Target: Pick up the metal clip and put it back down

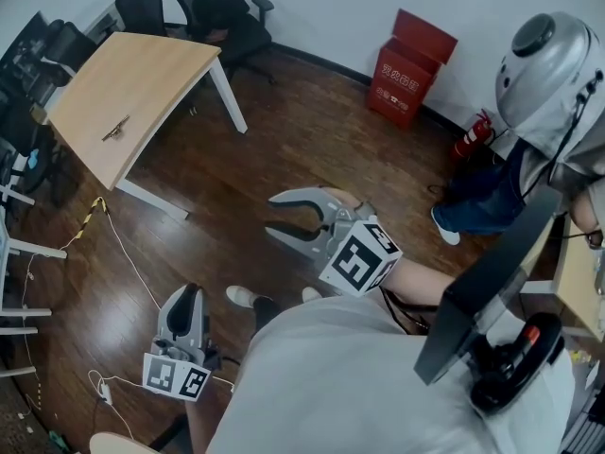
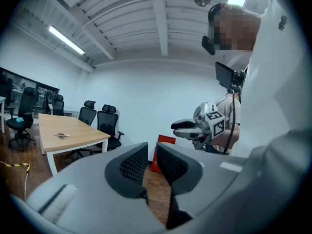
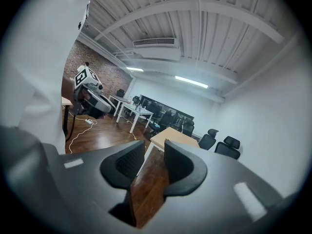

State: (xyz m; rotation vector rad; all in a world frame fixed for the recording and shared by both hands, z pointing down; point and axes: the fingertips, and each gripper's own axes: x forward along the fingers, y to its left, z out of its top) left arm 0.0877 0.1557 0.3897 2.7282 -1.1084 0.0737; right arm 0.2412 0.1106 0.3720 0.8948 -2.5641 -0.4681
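Observation:
The metal clip (image 1: 115, 128) lies on the light wooden table (image 1: 161, 74) at the far left of the room, and shows as a small shape (image 2: 61, 135) on the tabletop in the left gripper view. Both grippers hang in the air well away from it. My right gripper (image 1: 270, 216) is held out at mid-room with its jaws apart and nothing between them (image 3: 154, 152). My left gripper (image 1: 187, 296) is low by the person's left side, its jaws a narrow slit apart and empty (image 2: 151, 155).
Black office chairs (image 1: 213, 12) stand behind the table. Red boxes (image 1: 408, 66) and a fire extinguisher (image 1: 473, 138) sit by the far wall. Another person (image 1: 534, 130) stands at the right. Cables (image 1: 118, 253) trail over the dark wooden floor.

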